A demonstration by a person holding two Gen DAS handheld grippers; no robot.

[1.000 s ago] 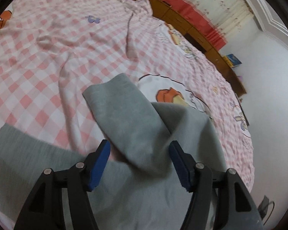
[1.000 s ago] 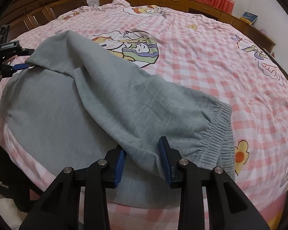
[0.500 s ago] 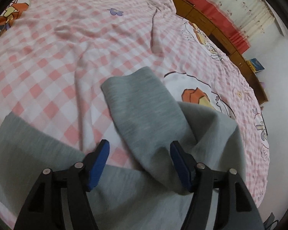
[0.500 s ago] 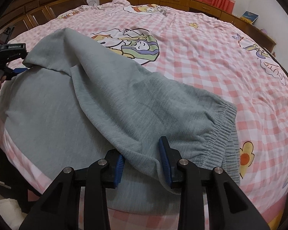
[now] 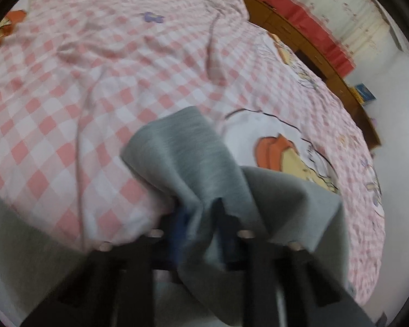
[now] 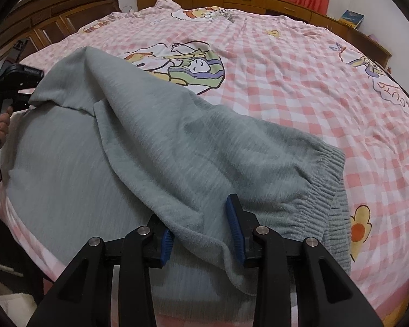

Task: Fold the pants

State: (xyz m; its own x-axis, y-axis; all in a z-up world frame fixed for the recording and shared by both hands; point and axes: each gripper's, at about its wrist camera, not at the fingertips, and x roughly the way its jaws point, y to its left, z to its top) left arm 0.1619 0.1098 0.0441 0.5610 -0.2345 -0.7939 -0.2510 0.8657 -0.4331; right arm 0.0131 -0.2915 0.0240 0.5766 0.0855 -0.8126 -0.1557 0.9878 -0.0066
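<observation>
Grey sweatpants (image 6: 155,147) lie on a pink checked bed (image 6: 300,87), one leg folded over the other. In the right wrist view my right gripper (image 6: 201,229) has its blue pads around the fabric near the elastic waistband (image 6: 321,188), the jaws narrowly apart with cloth between them. In the left wrist view my left gripper (image 5: 201,218) is shut on the grey leg end (image 5: 182,147) and lifts it off the sheet; the view is blurred. The left gripper also shows in the right wrist view (image 6: 16,84), at the far left by the leg end.
A wooden headboard and cabinets (image 6: 54,24) run behind the bed. Red and floral curtains (image 5: 321,19) hang at the back. A blue book (image 6: 351,17) lies on the ledge. The bed's near edge drops off below the pants.
My left gripper has closed from wide open onto the leg end and pulled it up. The right gripper holds the same spot by the waistband.
</observation>
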